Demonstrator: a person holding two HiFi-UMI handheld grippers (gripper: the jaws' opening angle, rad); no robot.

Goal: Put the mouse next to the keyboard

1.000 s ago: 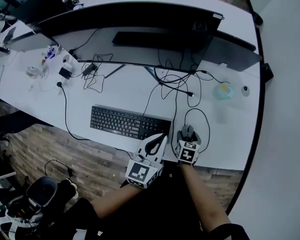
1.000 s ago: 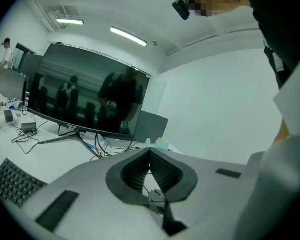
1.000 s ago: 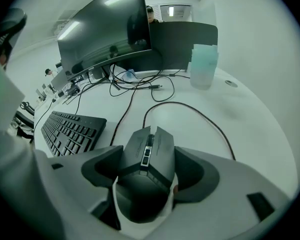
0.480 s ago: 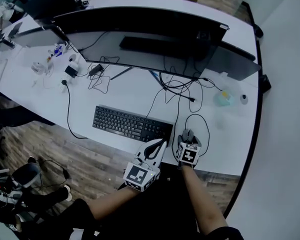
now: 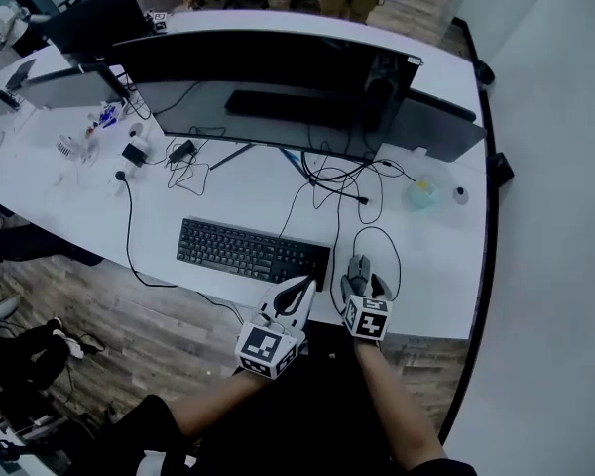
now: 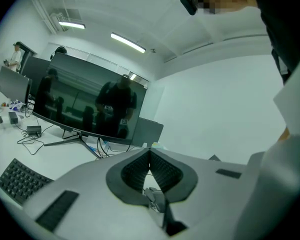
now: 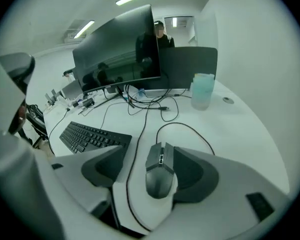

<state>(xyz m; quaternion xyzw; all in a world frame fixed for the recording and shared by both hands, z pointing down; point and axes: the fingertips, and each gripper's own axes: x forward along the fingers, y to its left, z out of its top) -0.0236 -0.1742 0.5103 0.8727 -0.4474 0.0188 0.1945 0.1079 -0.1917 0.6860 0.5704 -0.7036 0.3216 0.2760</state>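
Note:
A dark wired mouse [image 7: 160,171] [image 5: 358,268] lies on the white desk [image 5: 436,266], just right of the black keyboard [image 5: 250,251] [image 7: 90,135]. My right gripper [image 7: 149,153] [image 5: 361,288] stands open around the mouse. Its right jaw rests against the mouse's side, while its left jaw is apart from it, with the mouse's cable [image 7: 132,174] running through the gap. My left gripper [image 6: 150,152] [image 5: 296,296] is shut on nothing. It hovers at the desk's front edge by the keyboard's right end.
A wide curved monitor [image 5: 268,77] stands behind the keyboard, with tangled cables [image 5: 337,181] below it. A pale teal cup [image 5: 420,194] [image 7: 203,90] sits to the far right. Small gadgets and a plug [image 5: 129,152] lie at the left. The desk's front edge runs just under both grippers.
The head view has shifted a little. Both grippers, the mouse and the keyboard keep their places relative to each other.

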